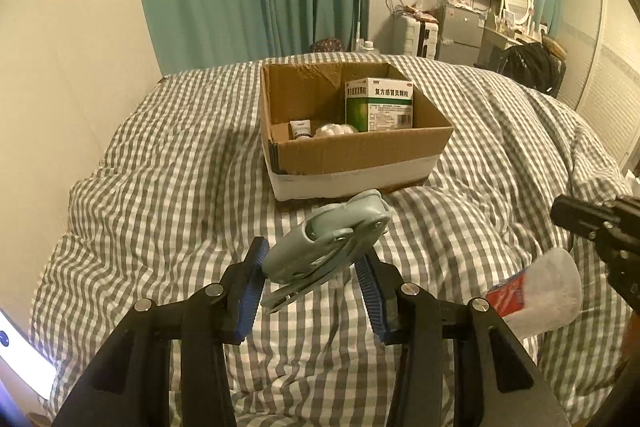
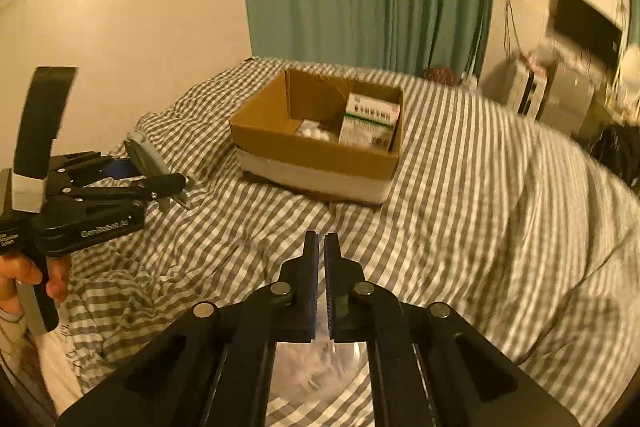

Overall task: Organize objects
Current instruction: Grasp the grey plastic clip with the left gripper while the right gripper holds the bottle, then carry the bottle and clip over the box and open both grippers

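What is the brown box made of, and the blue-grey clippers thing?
The box looks like matte corrugated cardboard: brown, with a fluted edge at its corner. The clippers seem smooth grey-blue plastic over shiny metal blades, probably steel.

medicine box [image 1: 378,103]: "999", "复方感冒灵颗粒" | left gripper [image 2: 170,187]: "GenRobot.AI" on its body | other print too small to read

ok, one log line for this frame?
left tool: shut on grey-blue metal nail clipper | right tool: shut, clear plastic bag below | open brown cardboard box: green-white medicine carton inside
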A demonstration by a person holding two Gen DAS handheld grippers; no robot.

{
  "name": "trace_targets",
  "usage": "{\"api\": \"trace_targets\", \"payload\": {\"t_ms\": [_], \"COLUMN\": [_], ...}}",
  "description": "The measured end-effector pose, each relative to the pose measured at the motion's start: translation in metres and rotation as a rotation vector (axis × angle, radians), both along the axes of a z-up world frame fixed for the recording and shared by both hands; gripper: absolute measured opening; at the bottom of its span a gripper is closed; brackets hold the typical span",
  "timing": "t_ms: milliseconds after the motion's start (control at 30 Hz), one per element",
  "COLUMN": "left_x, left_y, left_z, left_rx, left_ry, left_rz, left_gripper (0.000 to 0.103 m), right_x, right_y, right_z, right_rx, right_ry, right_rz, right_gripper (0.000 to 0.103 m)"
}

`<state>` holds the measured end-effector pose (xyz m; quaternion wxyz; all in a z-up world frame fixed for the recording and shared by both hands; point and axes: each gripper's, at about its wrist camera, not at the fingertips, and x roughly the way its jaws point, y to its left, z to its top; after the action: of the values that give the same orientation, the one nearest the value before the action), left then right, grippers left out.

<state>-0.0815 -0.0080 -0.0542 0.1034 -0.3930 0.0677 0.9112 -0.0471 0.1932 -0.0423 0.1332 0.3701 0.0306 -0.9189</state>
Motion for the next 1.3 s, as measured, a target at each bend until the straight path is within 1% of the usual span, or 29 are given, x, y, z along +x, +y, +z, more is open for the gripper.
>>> {"api": "trace_targets", "payload": {"t_ms": [33, 67, 100, 167, 200, 267, 367, 433, 467, 533, 600, 633, 700, 767, 867, 900, 967, 1033, 1067, 1167, 1200, 1233, 1267, 1300], "left_x": [0.000, 0.000, 0.000, -0.001, -0.002, -0.002, -0.003, -0.004, -0.003, -0.003, -0.002, -0.002, 0.000, 0.002, 0.003, 0.003, 0.003, 0.002, 0.001, 0.000, 0.000, 0.000, 0.000, 0.000], "left_y": [0.000, 0.000, 0.000, 0.000, 0.000, 0.001, -0.001, -0.006, -0.008, -0.017, -0.025, -0.030, -0.040, -0.049, -0.061, -0.065, -0.071, -0.076, -0.077, -0.080, -0.080, -0.080, -0.080, -0.080], "left_z": [-0.001, -0.003, -0.005, -0.013, -0.017, -0.027, -0.038, -0.044, -0.045, -0.048, -0.051, -0.053, -0.057, -0.061, -0.067, -0.069, -0.073, -0.077, -0.078, -0.080, -0.081, -0.081, -0.080, -0.078], "left_rx": [-0.001, -0.001, -0.001, 0.000, 0.001, 0.004, 0.001, -0.008, -0.008, -0.006, -0.014, -0.020, -0.021, -0.016, -0.010, -0.007, -0.003, 0.003, 0.005, 0.005, 0.005, 0.007, 0.008, 0.009], "left_ry": [-0.004, -0.008, -0.012, -0.026, -0.035, -0.053, -0.068, -0.076, -0.077, -0.079, -0.081, -0.083, -0.089, -0.094, -0.108, -0.113, -0.122, -0.132, -0.135, -0.140, -0.142, -0.144, -0.145, -0.145], "left_rz": [0.003, 0.005, 0.009, 0.017, 0.019, 0.023, 0.029, 0.038, 0.044, 0.062, 0.085, 0.096, 0.118, 0.138, 0.160, 0.166, 0.173, 0.180, 0.181, 0.182, 0.182, 0.181, 0.180, 0.180], "left_gripper": [0.045, 0.045, 0.045, 0.045, 0.045, 0.045, 0.045, 0.045, 0.045, 0.045, 0.045, 0.045, 0.045, 0.045, 0.045, 0.045, 0.045, 0.045, 0.045, 0.045, 0.045, 0.045, 0.045, 0.045], "right_x": [-0.002, -0.004, -0.005, -0.004, -0.003, -0.003, 0.002, 0.006, 0.008, 0.012, 0.013, 0.013, 0.008, 0.005, -0.001, -0.002, -0.005, -0.010, -0.014, -0.023, -0.025, -0.026, -0.027, -0.028], "right_y": [0.004, 0.008, 0.012, 0.020, 0.022, 0.020, 0.008, -0.007, -0.014, -0.033, -0.058, -0.066, -0.083, -0.094, -0.108, -0.114, -0.123, -0.129, -0.131, -0.132, -0.132, -0.131, -0.129, -0.125], "right_z": [-0.004, -0.010, -0.016, -0.027, -0.030, -0.037, -0.036, -0.034, -0.034, -0.037, -0.050, -0.057, -0.074, -0.086, -0.098, -0.100, -0.106, -0.117, -0.122, -0.131, -0.133, -0.134, -0.132, -0.129], "right_rx": [0.002, 0.014, 0.022, -0.011, -0.049, -0.121, -0.144, -0.145, -0.132, -0.073, 0.017, 0.043, 0.073, 0.094, 0.134, 0.160, 0.235, 0.289, 0.296, 0.318, 0.320, 0.315, 0.310, 0.281], "right_ry": [-0.012, -0.030, -0.046, -0.073, -0.082, -0.111, -0.091, -0.069, -0.058, -0.043, -0.066, -0.081, -0.124, -0.154, -0.161, -0.153, -0.138, -0.143, -0.150, -0.165, -0.171, -0.174, -0.172, -0.175], "right_rz": [-0.018, -0.045, -0.073, -0.123, -0.122, -0.084, -0.033, 0.039, 0.073, 0.145, 0.209, 0.220, 0.234, 0.220, 0.204, 0.213, 0.233, 0.242, 0.242, 0.235, 0.234, 0.228, 0.210, 0.193], "right_gripper": [0.009, 0.029, 0.057, 0.069, 0.070, 0.073, 0.075, 0.079, 0.081, 0.084, 0.084, 0.084, 0.084, 0.084, 0.086, 0.090, 0.094, 0.096, 0.098, 0.098, 0.095, 0.090, 0.090, 0.090]}}
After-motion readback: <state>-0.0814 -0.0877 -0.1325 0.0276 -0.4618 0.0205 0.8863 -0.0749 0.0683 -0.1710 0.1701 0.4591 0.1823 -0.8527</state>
